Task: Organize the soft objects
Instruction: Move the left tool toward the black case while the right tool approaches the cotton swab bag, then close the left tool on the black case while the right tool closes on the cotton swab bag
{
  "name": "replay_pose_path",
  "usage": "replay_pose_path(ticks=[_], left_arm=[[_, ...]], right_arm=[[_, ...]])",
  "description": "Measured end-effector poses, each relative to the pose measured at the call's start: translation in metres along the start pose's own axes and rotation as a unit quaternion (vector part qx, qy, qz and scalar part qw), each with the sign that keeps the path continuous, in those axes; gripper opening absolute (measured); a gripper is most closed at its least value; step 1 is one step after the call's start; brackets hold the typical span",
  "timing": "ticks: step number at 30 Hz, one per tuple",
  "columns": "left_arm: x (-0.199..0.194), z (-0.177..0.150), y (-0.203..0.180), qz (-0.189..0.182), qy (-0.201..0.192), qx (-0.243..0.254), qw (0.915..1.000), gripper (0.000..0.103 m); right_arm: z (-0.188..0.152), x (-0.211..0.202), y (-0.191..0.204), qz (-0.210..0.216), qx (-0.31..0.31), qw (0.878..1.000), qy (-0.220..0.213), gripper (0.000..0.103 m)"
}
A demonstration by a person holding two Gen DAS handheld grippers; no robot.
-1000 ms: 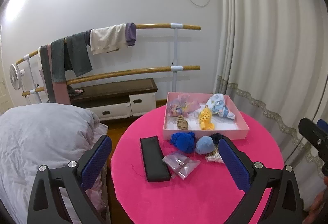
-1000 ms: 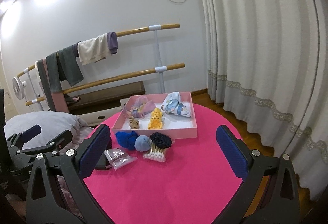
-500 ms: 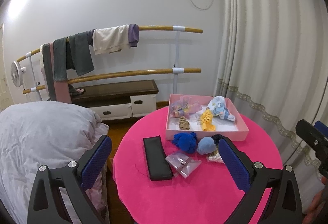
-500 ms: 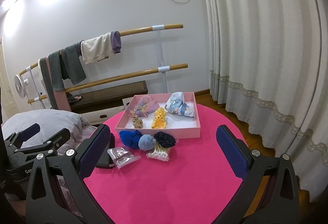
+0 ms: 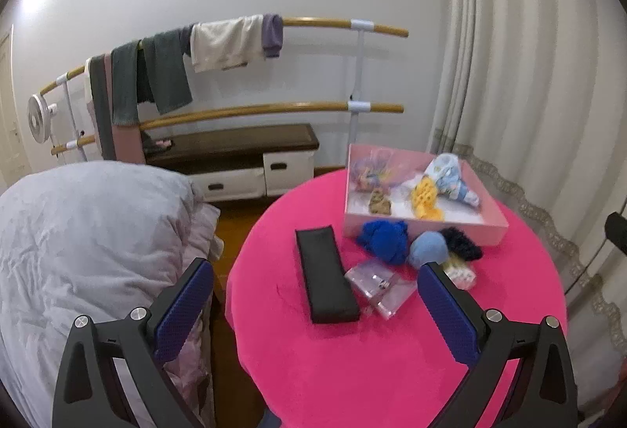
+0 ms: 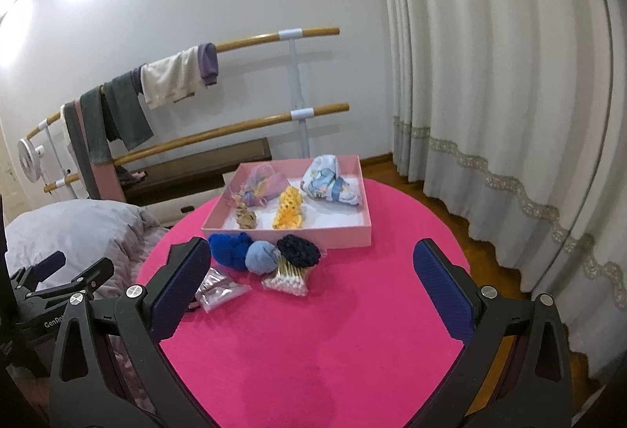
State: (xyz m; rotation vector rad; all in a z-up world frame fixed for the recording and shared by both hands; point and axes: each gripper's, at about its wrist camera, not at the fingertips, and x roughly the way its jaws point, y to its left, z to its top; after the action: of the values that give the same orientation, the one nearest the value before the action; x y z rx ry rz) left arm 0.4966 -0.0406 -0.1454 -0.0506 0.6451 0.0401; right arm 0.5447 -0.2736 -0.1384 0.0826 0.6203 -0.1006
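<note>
A pink tray (image 5: 425, 232) (image 6: 288, 232) stands at the far side of the round pink table (image 5: 372, 349) (image 6: 333, 330). It holds a lilac pouch (image 6: 260, 187), a tan scrunchie (image 6: 246, 218), a yellow knit piece (image 6: 289, 212) and a pale blue printed bundle (image 6: 331, 185). In front of it lie a royal blue soft ball (image 5: 384, 240) (image 6: 229, 249), a light blue ball (image 5: 429, 249) (image 6: 261, 257) and a dark navy scrunchie (image 5: 462, 245) (image 6: 298, 249). My left gripper (image 5: 319, 304) and right gripper (image 6: 309, 283) hover open above the near table, holding nothing.
A black flat case (image 5: 325, 279), a clear plastic bag (image 5: 378, 285) (image 6: 219, 291) and a pack of cotton swabs (image 6: 286, 277) also lie on the table. A grey duvet (image 5: 78, 251) is at left, a curtain (image 6: 490, 75) at right, a towel rail (image 5: 235, 44) behind.
Both grippers have drawn nearer to the table and tilted down a little, so the objects look larger. Nothing on the table has moved.
</note>
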Motion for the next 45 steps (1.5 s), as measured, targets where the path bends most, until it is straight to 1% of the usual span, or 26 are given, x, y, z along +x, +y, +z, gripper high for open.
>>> replay_pose_path(ticks=[10,22,26,30,36,43,44,45], left_arm=[[0.044,-0.006,-0.002,0.007,0.040,0.011,0.9991,0.103],[0.134,-0.023,-0.003,0.018,0.114,0.015,0.9931,0.103],[0.164,-0.027,-0.002,0.021,0.130,0.013,0.9912,0.103],[0.191,-0.027,-0.005,0.025,0.139,0.013,0.9898,0.103],[0.221,-0.023,-0.003,0.029,0.147,0.007,0.9887,0.103],[0.246,-0.016,-0.004,0.037,0.150,0.012,0.9879,0.103],[0.249,-0.015,-0.004,0.037,0.151,0.012,0.9878,0.103],[0.252,-0.014,-0.004,0.038,0.150,0.013,0.9879,0.103]], right_arm=[[-0.011,0.033,-0.002,0.003,-0.001,0.999,0.039,0.103],[-0.036,0.091,-0.003,0.011,-0.002,0.994,0.108,0.103],[-0.044,0.113,-0.004,0.014,-0.002,0.991,0.132,0.103],[-0.051,0.132,-0.003,0.016,-0.001,0.988,0.153,0.103],[-0.060,0.161,-0.003,0.024,0.001,0.984,0.179,0.103],[-0.064,0.192,-0.001,0.033,0.016,0.980,0.196,0.102],[-0.064,0.195,-0.001,0.034,0.018,0.980,0.196,0.102],[-0.064,0.199,-0.001,0.036,0.022,0.980,0.196,0.099]])
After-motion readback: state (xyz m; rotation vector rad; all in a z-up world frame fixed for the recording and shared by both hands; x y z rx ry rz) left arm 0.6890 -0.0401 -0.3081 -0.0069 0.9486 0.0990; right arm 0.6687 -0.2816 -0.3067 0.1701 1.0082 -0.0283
